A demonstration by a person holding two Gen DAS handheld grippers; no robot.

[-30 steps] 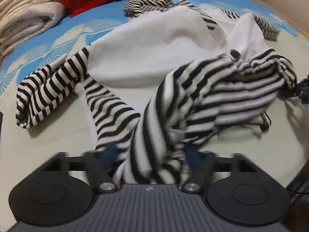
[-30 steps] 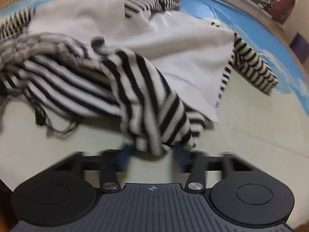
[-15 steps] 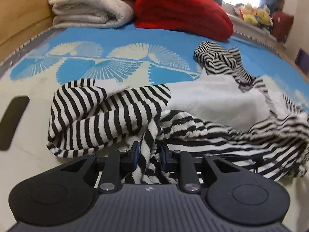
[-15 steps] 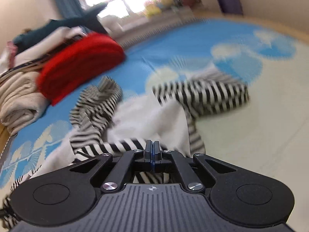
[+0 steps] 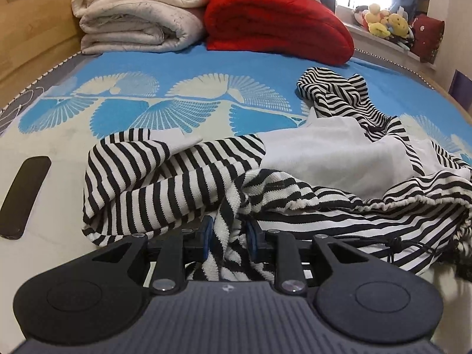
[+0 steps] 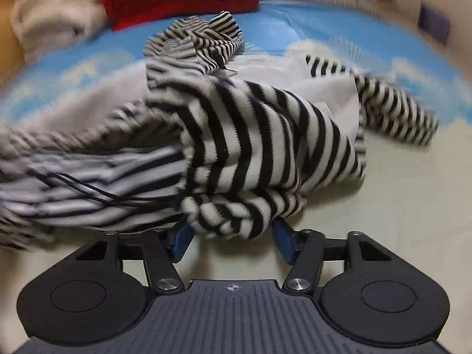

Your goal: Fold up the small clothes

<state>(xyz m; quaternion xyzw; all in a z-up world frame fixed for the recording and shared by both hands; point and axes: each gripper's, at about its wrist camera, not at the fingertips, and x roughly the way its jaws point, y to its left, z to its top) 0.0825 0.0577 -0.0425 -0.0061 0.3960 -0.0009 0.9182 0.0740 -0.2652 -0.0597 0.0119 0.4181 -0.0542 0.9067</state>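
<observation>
left gripper (image 5: 227, 236): its blue pads (image 5: 206, 233) sit either side of a bunched fold of the black-and-white striped knit garment with a plain white body panel (image 5: 333, 159); the jaws are easing apart, yet the cloth is pinched between them.
right gripper (image 6: 231, 240): jaws opening, blue pads (image 6: 181, 240) standing wide; a rolled lump of the garment's striped cloth (image 6: 250, 153) hangs between them without being pressed (let go, as far as the blurred view shows).
garment's place: it lies crumpled on the cream and blue bed mat with fan-shaped prints (image 5: 165, 106), one striped sleeve (image 5: 141, 177) thrown left, the white panel in the middle, more striped cloth heaped behind it, and a black drawstring cord (image 5: 392, 244) trailing at the right.
progress: early, by my judgement; no flat fold or squared edge shows, and the sleeves and hem are tangled over the body.
left to do: spread it flat, bring the sleeves in, fold the body over.
count, clothes to fold: one striped garment that I can tell (the heap could hide a second).
count, grippers: two.
count, behind the work: one folded cream blanket stack (image 5: 138, 14), one folded red blanket (image 5: 277, 26), one cluster of soft toys (image 5: 383, 23) on the sill.
count, left edge: one flat black phone-like object (image 5: 25, 197) on the mat.
</observation>
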